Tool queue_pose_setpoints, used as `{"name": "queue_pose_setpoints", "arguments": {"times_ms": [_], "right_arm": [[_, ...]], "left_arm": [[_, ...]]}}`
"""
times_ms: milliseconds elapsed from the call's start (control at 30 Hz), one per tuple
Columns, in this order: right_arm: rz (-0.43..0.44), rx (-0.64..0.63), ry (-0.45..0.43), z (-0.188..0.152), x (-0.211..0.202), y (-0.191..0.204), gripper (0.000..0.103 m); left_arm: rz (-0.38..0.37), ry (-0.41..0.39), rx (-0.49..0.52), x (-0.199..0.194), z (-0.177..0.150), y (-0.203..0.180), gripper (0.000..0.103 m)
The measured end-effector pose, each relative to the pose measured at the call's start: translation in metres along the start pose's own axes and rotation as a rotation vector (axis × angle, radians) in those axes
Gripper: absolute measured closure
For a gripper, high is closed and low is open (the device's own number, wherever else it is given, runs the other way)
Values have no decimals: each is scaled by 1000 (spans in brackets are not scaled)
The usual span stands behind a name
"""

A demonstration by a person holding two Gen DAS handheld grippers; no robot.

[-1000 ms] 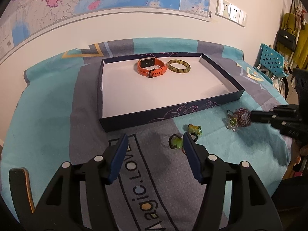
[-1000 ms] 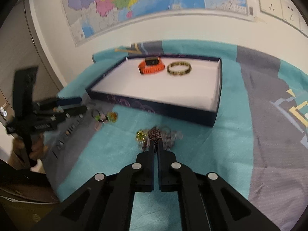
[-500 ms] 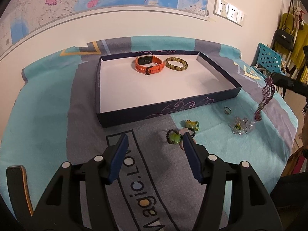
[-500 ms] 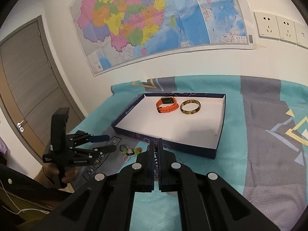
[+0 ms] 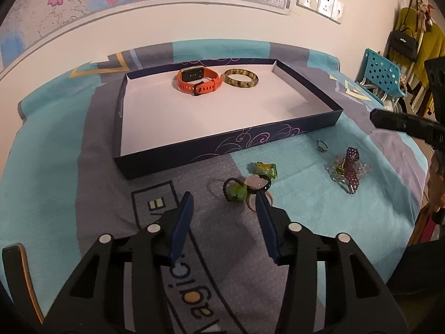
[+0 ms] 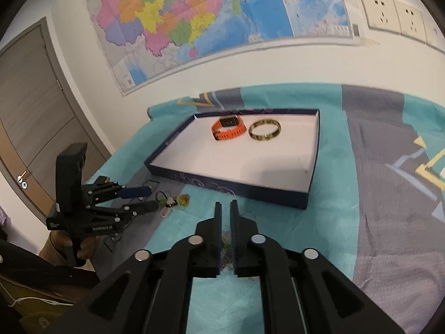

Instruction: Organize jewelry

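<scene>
**Left wrist view: beaded piece lies loose, box waits**

Right hand-held gripper (image 6: 225, 204) has just been opening, nothing between its jaws; the purple beaded bracelet (image 5: 351, 167) lies on the cloth at 4 o'clock from the box (image 5: 211, 144). Left hand-held gripper (image 5: 224, 199), just closing but released, hovers near the rings (image 5: 246, 186). Next move, I judge: grasp one and carry it into the box.

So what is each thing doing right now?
Box: open, no lid.
Orange watch: strap buckled, inside box.
Bangle: flat, inside box.
Purple bead bracelet: loose on cloth, not held.
Left gripper: open, just been closing, empty.
Right gripper: slightly open, just been opening, empty.
</scene>
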State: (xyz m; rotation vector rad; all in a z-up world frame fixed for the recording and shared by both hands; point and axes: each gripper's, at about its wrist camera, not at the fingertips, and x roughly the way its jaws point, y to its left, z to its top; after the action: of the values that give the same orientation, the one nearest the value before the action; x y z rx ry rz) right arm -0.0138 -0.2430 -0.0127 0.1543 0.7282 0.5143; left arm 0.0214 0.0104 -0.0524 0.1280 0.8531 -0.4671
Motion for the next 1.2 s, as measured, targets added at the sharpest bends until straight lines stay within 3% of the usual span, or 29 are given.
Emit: {"name": "queue_pose_setpoints", "arguments": {"times_ms": [67, 200, 367, 533, 633, 667, 700, 767, 900, 1067, 1200], "right_arm": [[-1, 21, 16, -4, 5, -4, 94], [5, 44, 48, -13, 15, -9, 93], [2, 45, 57, -16, 19, -11, 91], [-19, 55, 58, -16, 19, -17, 87], [-33, 58, 62, -17, 18, -19, 81], [-35, 58, 63, -17, 18, -20, 81], [-37, 58, 65, -17, 18, -21, 80], [-43, 54, 67, -18, 18, -21, 78], [-49, 58, 67, -18, 18, -24, 75], [-48, 61, 71, -20, 20, -23, 72], [-40, 43, 74, -21, 19, -20, 72]], "left_arm": [[-7, 12, -4, 6, 3, 1, 65], [-46, 26, -37, 11, 9, 7, 96], [-54, -25, -72, -7, 11, 14, 98], [-70, -29, -73, -18, 7, 16, 98], [-10, 3, -58, -12, 3, 13, 97], [14, 10, -55, -10, 1, 12, 89], [32, 11, -48, -10, 1, 11, 74], [46, -9, -26, -14, 0, 7, 64], [8, -58, 49, -25, 4, -9, 56], [-25, -29, 125, -9, 10, -29, 53], [-63, 26, 86, 12, 14, -23, 62]]}}
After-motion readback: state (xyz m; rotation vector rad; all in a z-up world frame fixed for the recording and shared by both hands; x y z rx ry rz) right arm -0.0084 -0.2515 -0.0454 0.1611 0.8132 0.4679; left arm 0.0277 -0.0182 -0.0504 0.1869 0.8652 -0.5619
